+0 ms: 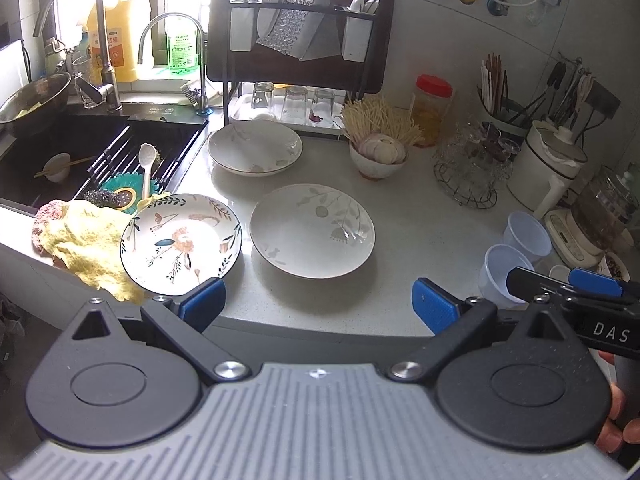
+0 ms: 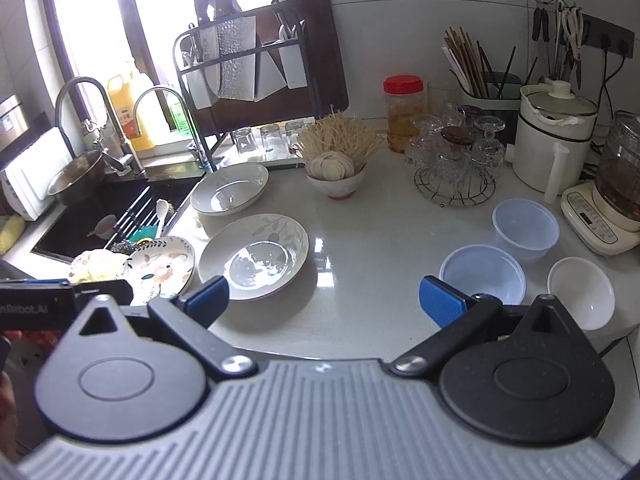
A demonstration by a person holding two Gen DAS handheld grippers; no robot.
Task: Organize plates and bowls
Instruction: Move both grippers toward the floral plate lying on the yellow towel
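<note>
Three plates lie on the white counter: a flower-patterned plate (image 1: 181,242) (image 2: 160,266) by the sink edge, a white leaf-print plate (image 1: 312,230) (image 2: 254,256) in the middle, and another white plate (image 1: 254,147) (image 2: 229,188) behind it. Two translucent plastic bowls (image 2: 482,274) (image 2: 525,229) and a small white bowl (image 2: 581,293) sit at the right; the plastic bowls also show in the left wrist view (image 1: 505,274) (image 1: 526,236). My left gripper (image 1: 318,304) is open and empty at the counter's front edge. My right gripper (image 2: 324,300) is open and empty, near the plastic bowls.
A sink (image 1: 100,144) with a rack, spoon and sponge lies at the left, a yellow cloth (image 1: 86,240) on its edge. A dish rack (image 1: 298,40) with glasses stands behind. A bowl of garlic and noodles (image 1: 378,152), a glass stand (image 2: 456,168), a jar and kettles line the back right.
</note>
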